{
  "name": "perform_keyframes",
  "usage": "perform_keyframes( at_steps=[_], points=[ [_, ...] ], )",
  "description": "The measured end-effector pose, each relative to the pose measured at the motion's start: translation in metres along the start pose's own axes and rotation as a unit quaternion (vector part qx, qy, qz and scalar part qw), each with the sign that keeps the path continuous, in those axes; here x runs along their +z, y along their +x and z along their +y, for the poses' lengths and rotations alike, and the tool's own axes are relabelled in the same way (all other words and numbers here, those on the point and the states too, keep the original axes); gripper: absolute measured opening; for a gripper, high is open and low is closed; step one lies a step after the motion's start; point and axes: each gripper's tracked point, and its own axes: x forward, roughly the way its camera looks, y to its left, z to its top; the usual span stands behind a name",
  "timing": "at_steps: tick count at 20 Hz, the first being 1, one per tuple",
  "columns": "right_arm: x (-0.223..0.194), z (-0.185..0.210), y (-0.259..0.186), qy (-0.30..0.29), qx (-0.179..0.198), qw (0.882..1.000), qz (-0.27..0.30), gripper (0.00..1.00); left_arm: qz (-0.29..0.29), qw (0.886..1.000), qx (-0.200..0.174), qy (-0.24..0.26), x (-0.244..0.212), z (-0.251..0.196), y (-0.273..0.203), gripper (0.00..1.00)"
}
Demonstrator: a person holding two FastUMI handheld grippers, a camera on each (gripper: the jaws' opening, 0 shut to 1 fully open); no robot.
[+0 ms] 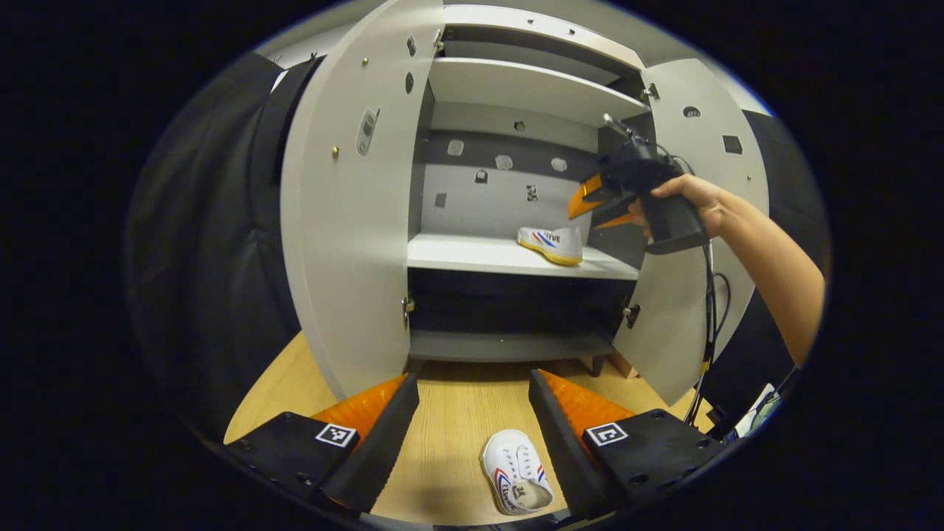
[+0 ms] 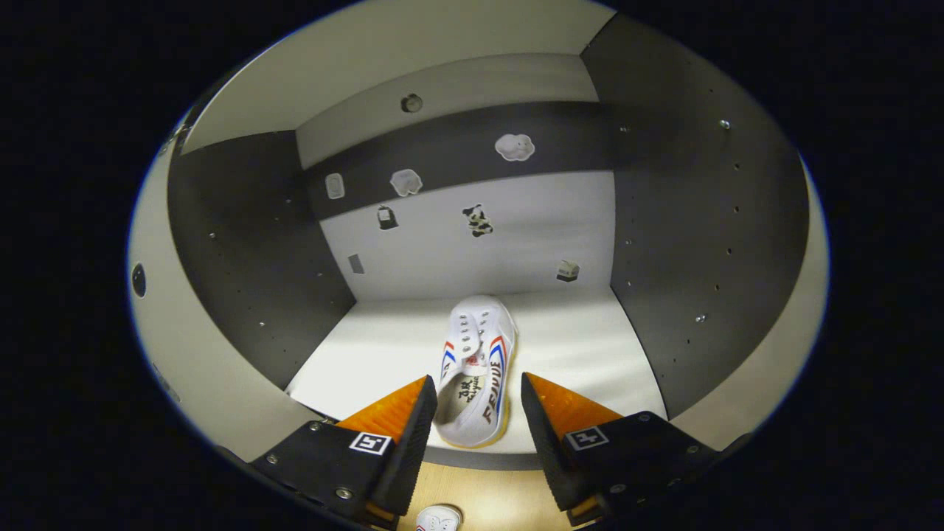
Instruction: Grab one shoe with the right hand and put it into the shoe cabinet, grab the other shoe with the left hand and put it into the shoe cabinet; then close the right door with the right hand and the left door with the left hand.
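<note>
Left gripper [image 1: 473, 413] is hovering above the wooden floor [image 1: 450, 435], fingers [image 1: 383, 435] spread wide, gripping nothing. One shoe [image 1: 516, 472] is lying on the floor between and below those fingers, nearer the right one, not touching either as far as I can tell. It's white with red and blue stripes, opening facing up.

Past it, the cabinet [image 1: 509, 258] is standing with both doors open: left door [image 1: 346, 214] swung out toward the camera, right door [image 1: 693, 243] swung out on the other side.

Right gripper [image 2: 472, 424] is sitting at the front edge of the middle shelf [image 2: 590, 346], fingers [image 2: 409, 435] wide apart. The other shoe [image 2: 476, 369] is lying on that shelf, toe pointing at the back wall, heel at the front edge. The heel is sitting in the gap between the fingers; neither finger is pressing on it, so it's released, nothing held.

From the left gripper view the same shoe [image 1: 552, 244] is resting on the right part of the middle shelf [image 1: 472, 254], and the right gripper [image 1: 590, 203] is being held by a hand [image 1: 697, 203] just in front of the right door, above and beside the shoe, clear of it.

Small stickers [image 2: 515, 147] are dotting the back wall [image 2: 516, 236] of the cabinet. Upper shelf [image 1: 531, 88] is sitting above, lower compartment dark.
</note>
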Motion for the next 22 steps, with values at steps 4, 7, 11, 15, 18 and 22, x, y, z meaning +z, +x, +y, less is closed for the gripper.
perform_keyframes(
  at_steps=[4,7,11,15,18,22],
  points=[
    [-0.024,0.018,-0.044,-0.046,0.026,0.998,-0.045,0.78,0.084,0.996,-0.010,-0.010,-0.060,-0.005,0.025,0.98],
    [-0.049,0.027,-0.079,-0.061,0.047,0.995,-0.065,0.80,0.146,0.989,-0.021,-0.022,-0.108,-0.011,0.037,0.98],
    [-0.083,0.028,-0.124,-0.065,0.058,0.992,-0.087,0.83,0.227,0.973,-0.028,-0.028,-0.174,-0.016,0.053,0.98],
    [-0.121,0.025,-0.156,-0.062,0.065,0.992,-0.089,0.85,0.289,0.957,-0.021,-0.030,-0.229,-0.017,0.062,0.97],
    [-0.141,0.017,-0.178,-0.066,0.059,0.992,-0.086,0.87,0.309,0.951,-0.021,-0.015,-0.251,-0.016,0.067,0.97],
    [-0.168,0.006,-0.200,-0.091,0.047,0.992,-0.075,0.88,0.314,0.949,-0.033,-0.019,-0.271,-0.029,0.069,0.99]
  ],
)
